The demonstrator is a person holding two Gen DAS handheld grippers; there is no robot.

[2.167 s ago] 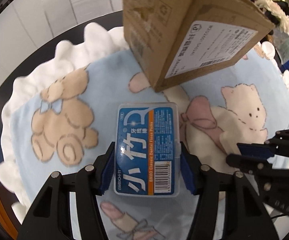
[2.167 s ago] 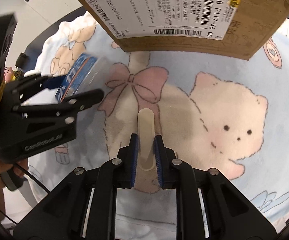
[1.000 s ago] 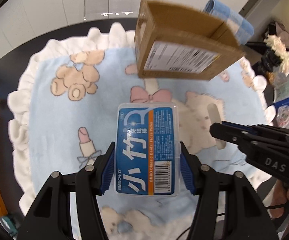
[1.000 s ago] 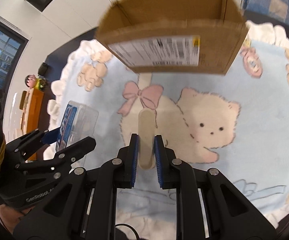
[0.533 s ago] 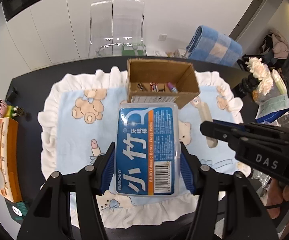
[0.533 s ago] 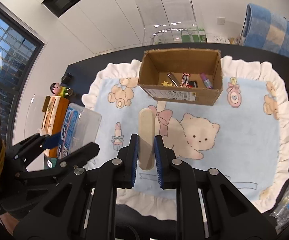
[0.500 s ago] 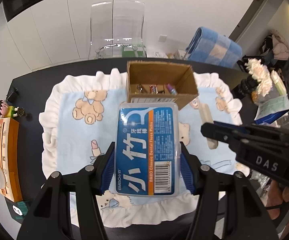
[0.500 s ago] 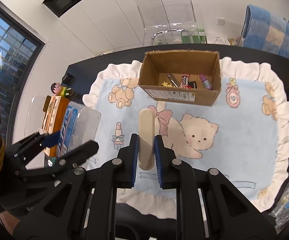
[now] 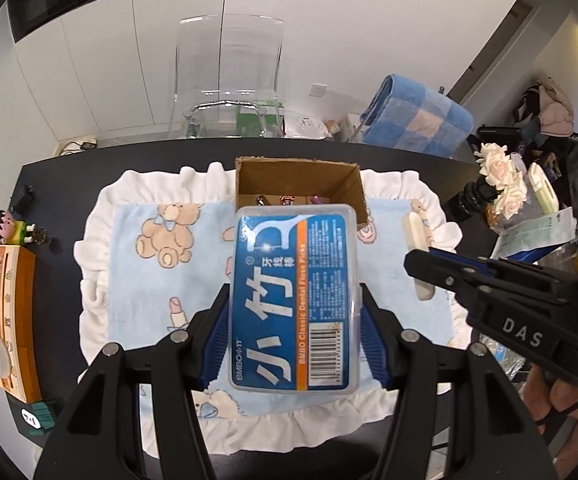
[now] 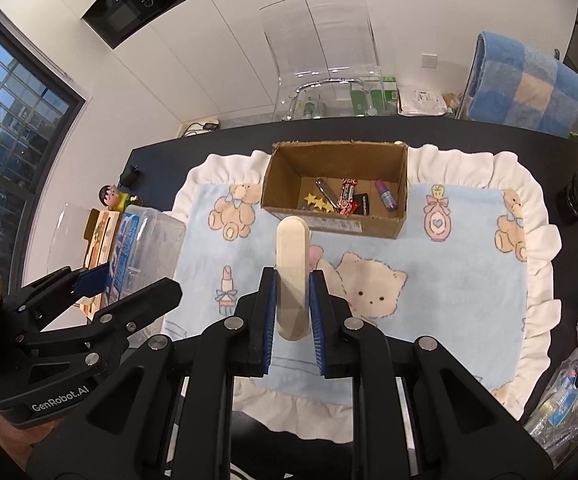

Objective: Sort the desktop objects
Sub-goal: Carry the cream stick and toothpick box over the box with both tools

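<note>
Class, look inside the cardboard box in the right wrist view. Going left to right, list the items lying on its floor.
Gold stars → metal clip → red candy wrapper → black packet → purple bottle.

Both grippers held side by side: the left gripper (image 9: 293, 322) clamped on a floss box (image 9: 293, 300), the right gripper (image 10: 292, 312) pinching a cream stick (image 10: 292, 276).

Blue floss box (image 9: 293, 300), pale-blue bear-print blanket (image 10: 441, 280), brown carton (image 10: 335, 196).
</note>
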